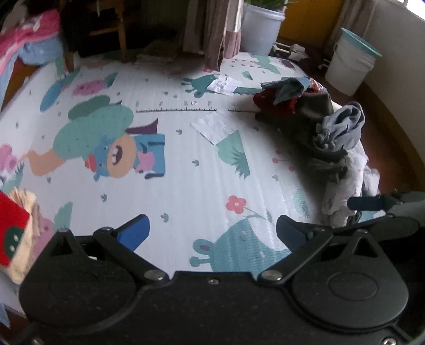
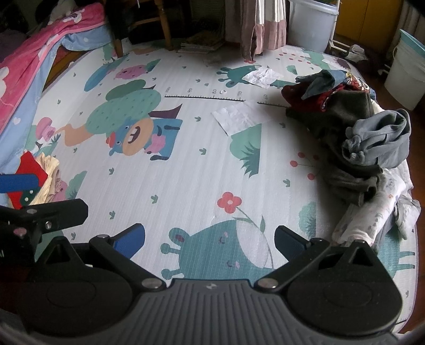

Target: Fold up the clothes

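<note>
A heap of unfolded clothes [image 2: 353, 127] lies at the right edge of the cartoon play mat [image 2: 186, 169]: dark grey, red, grey-blue and white pieces. It also shows in the left wrist view [image 1: 326, 132]. A small stack with a red garment [image 2: 29, 172] on a cream one sits at the mat's left; in the left wrist view [image 1: 12, 228] it is at the far left. My left gripper [image 1: 212, 233] is open and empty above the mat. My right gripper [image 2: 209, 236] is open and empty beside it.
Two sheets of white paper [image 2: 236, 116] lie on the mat. A pink and blue quilt [image 2: 34, 63] hangs at the left. A wooden chair [image 2: 148, 24], a curtain [image 2: 263, 24] and white buckets [image 2: 406, 71] stand beyond the mat.
</note>
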A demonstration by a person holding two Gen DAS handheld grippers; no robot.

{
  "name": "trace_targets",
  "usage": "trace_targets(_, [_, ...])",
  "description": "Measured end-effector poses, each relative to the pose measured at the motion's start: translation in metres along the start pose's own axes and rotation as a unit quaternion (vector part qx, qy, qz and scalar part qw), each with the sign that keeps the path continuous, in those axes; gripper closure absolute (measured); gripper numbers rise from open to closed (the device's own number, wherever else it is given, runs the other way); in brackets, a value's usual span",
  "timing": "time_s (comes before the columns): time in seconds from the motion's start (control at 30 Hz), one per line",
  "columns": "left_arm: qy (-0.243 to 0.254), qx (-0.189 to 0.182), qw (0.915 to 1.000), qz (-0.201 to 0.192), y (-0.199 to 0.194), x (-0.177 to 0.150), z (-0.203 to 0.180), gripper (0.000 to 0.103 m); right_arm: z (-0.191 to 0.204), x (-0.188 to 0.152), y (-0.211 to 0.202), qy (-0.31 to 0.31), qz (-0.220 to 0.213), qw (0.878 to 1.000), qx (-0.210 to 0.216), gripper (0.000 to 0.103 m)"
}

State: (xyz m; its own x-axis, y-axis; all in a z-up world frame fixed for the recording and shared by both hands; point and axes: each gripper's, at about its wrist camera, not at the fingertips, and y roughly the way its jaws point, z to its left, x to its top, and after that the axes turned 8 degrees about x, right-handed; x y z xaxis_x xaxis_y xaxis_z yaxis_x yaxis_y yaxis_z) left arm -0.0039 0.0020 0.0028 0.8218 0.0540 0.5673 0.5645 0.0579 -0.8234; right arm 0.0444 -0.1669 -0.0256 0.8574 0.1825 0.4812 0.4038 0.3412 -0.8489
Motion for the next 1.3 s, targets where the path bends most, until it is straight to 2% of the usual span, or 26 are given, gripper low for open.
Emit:
trace_targets(0.13, [0.011, 0.000, 0.9999, -0.006, -0.001, -0.002, -0.001, 0.001, 0.000, 0.000, 0.000, 0.000, 0.001, 1.000, 0.001, 0.000])
trace_targets(0.97, [-0.002, 0.003, 0.9999, 0.014, 0.014, 0.005, -0.010, 0.001, -0.008, 0.000, -0.001, 0.003, 0.004, 1.000, -0.001, 0.000])
trace_targets(1.2, [0.020, -0.013, 0.9993, 0.028, 0.031, 0.011, -0.037, 0.001, -0.052, 0.008, -0.006, 0.040, 0.009, 0.999, 0.003, 0.000])
trace_targets(1.3, [0.036, -0.026, 0.9988, 0.022, 0.036, 0.014, -0.054, 0.001, -0.079, 0.014, -0.014, 0.066, 0.000, 0.998, 0.002, 0.000])
